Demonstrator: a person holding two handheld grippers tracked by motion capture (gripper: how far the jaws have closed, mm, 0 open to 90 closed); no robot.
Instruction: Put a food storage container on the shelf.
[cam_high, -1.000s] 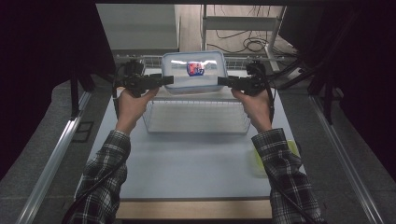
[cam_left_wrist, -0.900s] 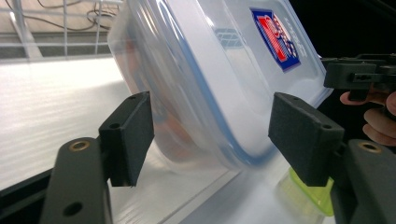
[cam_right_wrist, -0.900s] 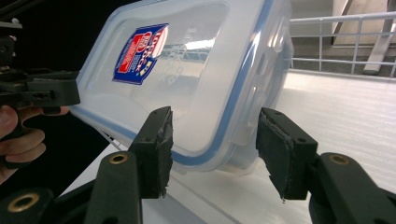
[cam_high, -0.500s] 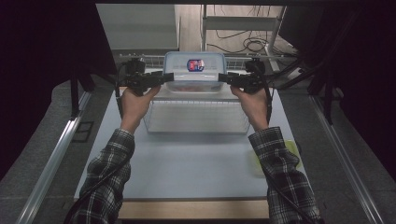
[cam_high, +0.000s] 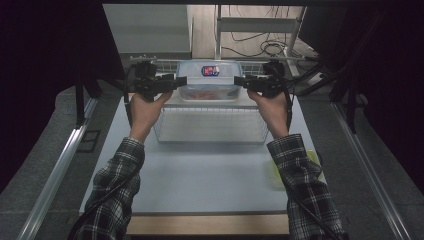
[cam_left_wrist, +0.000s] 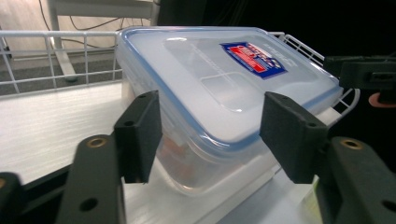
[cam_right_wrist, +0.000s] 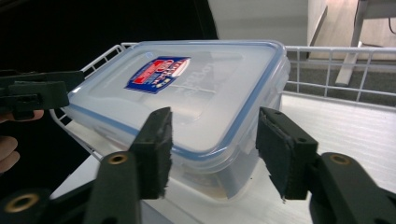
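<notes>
A clear plastic container (cam_high: 209, 86) with a blue-rimmed lid and a red and blue label rests on the top shelf of a white wire rack (cam_high: 210, 103). My left gripper (cam_high: 181, 80) is at its left end. In the left gripper view, both pads (cam_left_wrist: 140, 135) touch a corner of the container (cam_left_wrist: 224, 79) after the jaws have been closing. My right gripper (cam_high: 239, 80) is at the right end. In the right gripper view its jaws have just been opening. The container (cam_right_wrist: 201, 93) sits between them, and a small gap shows beside the right pad (cam_right_wrist: 280, 154).
A wire basket (cam_high: 210, 125) forms the rack's lower front part, between the person's forearms. A yellow-green object (cam_high: 276, 172) lies on the pale table beside the right sleeve. Low wire rails (cam_left_wrist: 56, 56) edge the shelf. Dark curtains flank the table.
The container, tipped towards the camera a second ago, now lies level on the top shelf. Both hands have kept their places at its ends.
</notes>
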